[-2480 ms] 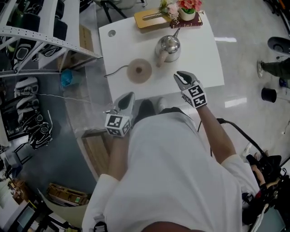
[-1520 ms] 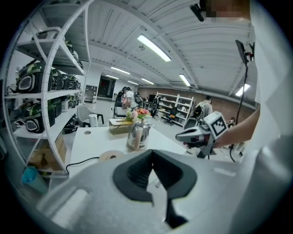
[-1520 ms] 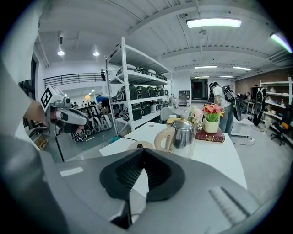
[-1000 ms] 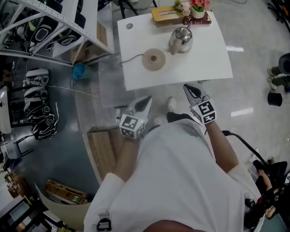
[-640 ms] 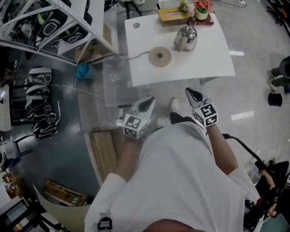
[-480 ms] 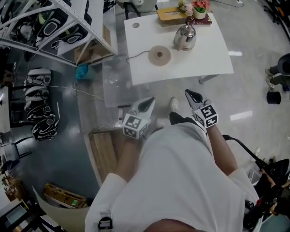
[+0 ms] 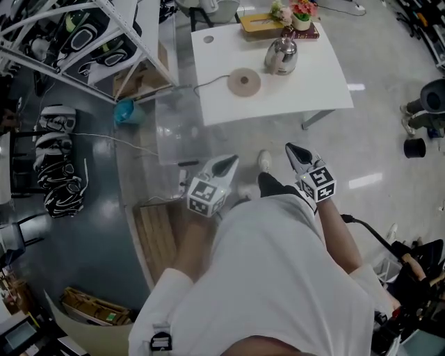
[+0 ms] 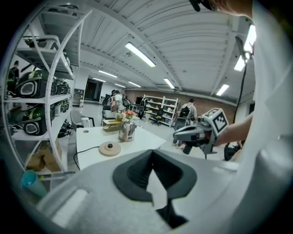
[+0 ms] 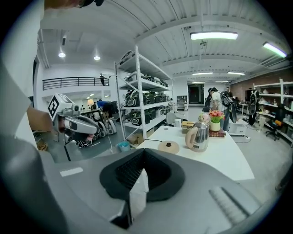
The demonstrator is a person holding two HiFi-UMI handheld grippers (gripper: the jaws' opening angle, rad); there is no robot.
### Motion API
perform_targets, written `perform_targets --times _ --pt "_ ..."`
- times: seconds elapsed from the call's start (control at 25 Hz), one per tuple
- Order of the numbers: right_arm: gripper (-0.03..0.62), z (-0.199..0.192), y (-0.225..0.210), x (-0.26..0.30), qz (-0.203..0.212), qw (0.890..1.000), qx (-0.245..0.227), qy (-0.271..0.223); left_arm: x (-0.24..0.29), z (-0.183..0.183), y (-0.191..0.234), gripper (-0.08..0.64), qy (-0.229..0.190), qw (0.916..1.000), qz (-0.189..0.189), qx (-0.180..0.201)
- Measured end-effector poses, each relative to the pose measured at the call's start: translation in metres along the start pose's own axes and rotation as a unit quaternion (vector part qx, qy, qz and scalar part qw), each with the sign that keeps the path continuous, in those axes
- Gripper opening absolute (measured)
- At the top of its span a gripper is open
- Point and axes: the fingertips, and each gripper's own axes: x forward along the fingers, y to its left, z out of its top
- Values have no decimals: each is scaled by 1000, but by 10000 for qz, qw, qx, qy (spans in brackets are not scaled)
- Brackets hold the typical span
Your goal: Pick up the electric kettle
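Note:
The steel electric kettle (image 7: 281,55) with a tan handle stands upright on the white table (image 7: 313,87), beside its round tan base (image 7: 244,82). Both grippers hang over the floor, well short of the table's near edge. My left gripper (image 7: 226,165) is shut and holds nothing. My right gripper (image 7: 295,151) is likewise shut and empty. In the left gripper view the kettle (image 8: 126,130) and base (image 8: 110,148) are far off past the left gripper (image 8: 152,157). The right gripper view shows the kettle (image 9: 198,135) on the table beyond the right gripper (image 9: 144,160).
A white shelving rack (image 7: 83,35) loaded with black devices stands to the left of the table. A teal cup (image 7: 124,111) and a wooden pallet (image 7: 156,236) lie on the floor. A flower pot (image 7: 301,15) and a tan box (image 7: 256,22) sit at the table's far edge.
The person has stepped back from the table. Both grippers, still shut, have drawn away from its near edge, and the kettle looks smaller and farther off.

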Motion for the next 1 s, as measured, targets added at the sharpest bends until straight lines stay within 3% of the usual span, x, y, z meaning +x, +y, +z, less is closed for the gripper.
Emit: perform_targets --times 0.36,0.56,1.0 --pt "6 -15 9 -20 -124 9999 103 35 -1 -14 -17 3 101 9998 -161 73" --pt "6 -10 3 -31 -118 9999 77 -62 2 -5 -29 3 54 9996 -153 236" --pt "6 -10 -21 -49 222 9996 -149 -47 32 14 -59 3 -73 9999 60 115"
